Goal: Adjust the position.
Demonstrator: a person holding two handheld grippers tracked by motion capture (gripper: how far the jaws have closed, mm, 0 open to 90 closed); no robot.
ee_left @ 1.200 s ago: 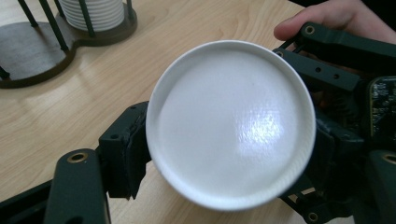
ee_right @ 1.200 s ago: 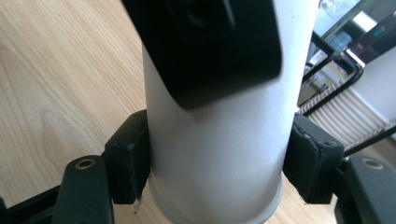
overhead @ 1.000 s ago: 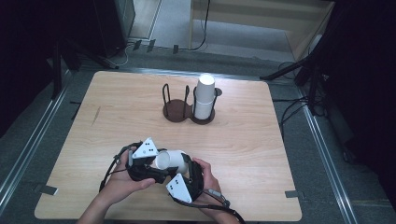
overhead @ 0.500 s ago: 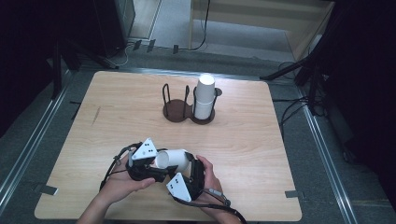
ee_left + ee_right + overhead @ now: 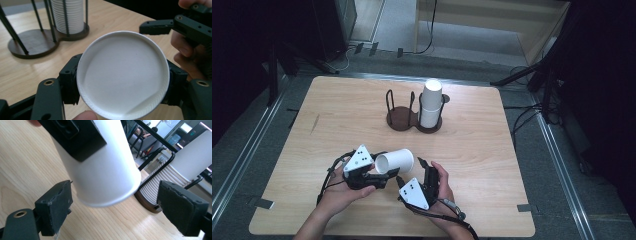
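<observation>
High view: you are holding a single white paper cup (image 5: 395,161) on its side above the near part of the surface (image 5: 492,150), your left hand-held gripper (image 5: 377,176) clenched across its body. In the left gripper view the pads are pressing both sides of the cup (image 5: 123,75). Your right hand-held gripper (image 5: 113,211) is standing released, its jaws having just been spreading, with the cup's end (image 5: 105,177) between them but untouched. This looks like a hand-over or separating step. Next, you are likely carrying the cup toward the empty ring of the cup holder (image 5: 401,119) beside the cup stack (image 5: 430,102).
</observation>
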